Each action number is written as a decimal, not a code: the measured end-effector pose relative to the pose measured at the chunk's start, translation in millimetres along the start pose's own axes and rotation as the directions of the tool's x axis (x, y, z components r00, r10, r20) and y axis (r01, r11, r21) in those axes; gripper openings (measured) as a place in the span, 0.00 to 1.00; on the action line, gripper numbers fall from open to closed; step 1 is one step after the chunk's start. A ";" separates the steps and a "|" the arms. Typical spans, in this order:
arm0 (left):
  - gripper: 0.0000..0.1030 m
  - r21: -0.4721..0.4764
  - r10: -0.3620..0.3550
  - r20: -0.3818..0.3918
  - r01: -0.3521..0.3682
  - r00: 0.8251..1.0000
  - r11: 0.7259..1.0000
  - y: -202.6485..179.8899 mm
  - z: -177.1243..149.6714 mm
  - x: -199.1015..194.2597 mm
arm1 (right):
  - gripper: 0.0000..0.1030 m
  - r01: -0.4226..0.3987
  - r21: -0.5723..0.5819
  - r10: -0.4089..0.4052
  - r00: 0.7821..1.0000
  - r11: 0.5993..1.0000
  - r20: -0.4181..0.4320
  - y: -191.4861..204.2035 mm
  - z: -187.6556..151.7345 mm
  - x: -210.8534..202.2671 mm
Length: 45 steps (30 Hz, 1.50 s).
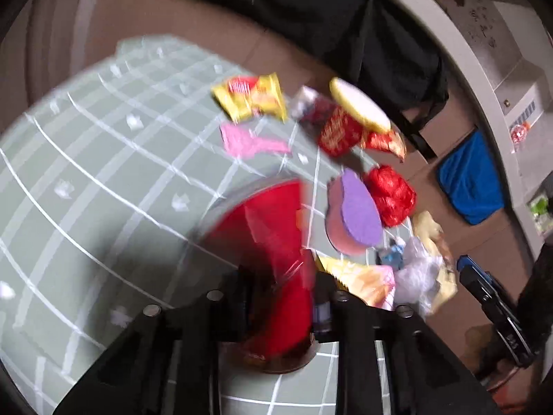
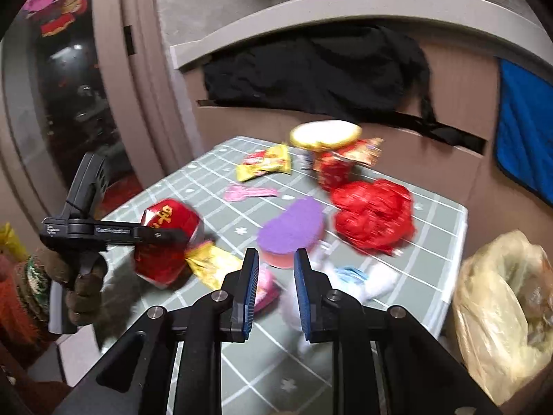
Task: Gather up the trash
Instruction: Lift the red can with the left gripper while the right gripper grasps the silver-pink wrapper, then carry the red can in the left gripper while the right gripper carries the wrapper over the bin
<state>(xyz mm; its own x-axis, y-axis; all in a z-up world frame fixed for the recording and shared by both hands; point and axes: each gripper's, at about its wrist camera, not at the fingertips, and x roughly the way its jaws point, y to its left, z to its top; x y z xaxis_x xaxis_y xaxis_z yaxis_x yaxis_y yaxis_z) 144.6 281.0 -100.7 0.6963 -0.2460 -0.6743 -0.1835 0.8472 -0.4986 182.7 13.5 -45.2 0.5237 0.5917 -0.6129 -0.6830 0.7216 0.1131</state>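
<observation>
Left wrist: left gripper pinching red package, low over checked tablecloth.

Right wrist: right gripper spread, empty, above white wrapper.

Pickup step; next likely carrying to yellow bag.

Red foil packet clamped in left tongs; yellow wrapper, red crumpled bag on table.
</observation>
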 end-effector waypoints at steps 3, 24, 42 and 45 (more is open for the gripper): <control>0.24 0.037 0.045 0.063 -0.047 0.997 0.998 -3.7 4.8 -18.7 | 0.32 -0.064 -0.027 0.063 0.997 0.998 -0.045 12.2 8.1 13.0; 0.25 0.101 0.117 0.115 -0.129 0.986 0.986 -5.3 -1.1 -43.0 | 0.35 -0.093 -0.083 0.058 0.933 0.992 -0.354 34.2 -28.5 118.1; 0.25 0.142 0.130 0.199 -0.160 0.971 0.977 -36.7 12.6 -58.9 | 0.05 -0.145 -0.126 0.123 0.978 0.981 -0.169 39.5 3.4 52.9; 0.25 0.144 0.126 0.202 -0.157 0.971 0.977 -39.9 11.5 -59.0 | 0.05 -0.150 -0.116 0.130 0.978 0.982 -0.161 36.3 5.5 44.4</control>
<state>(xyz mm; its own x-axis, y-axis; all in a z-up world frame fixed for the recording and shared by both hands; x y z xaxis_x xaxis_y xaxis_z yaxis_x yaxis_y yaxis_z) 118.8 267.1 -34.7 0.7936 -0.0370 -0.6073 -0.1885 0.9341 -0.3031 183.9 68.0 -64.0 0.3416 0.6150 -0.7107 -0.8081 0.5783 0.1121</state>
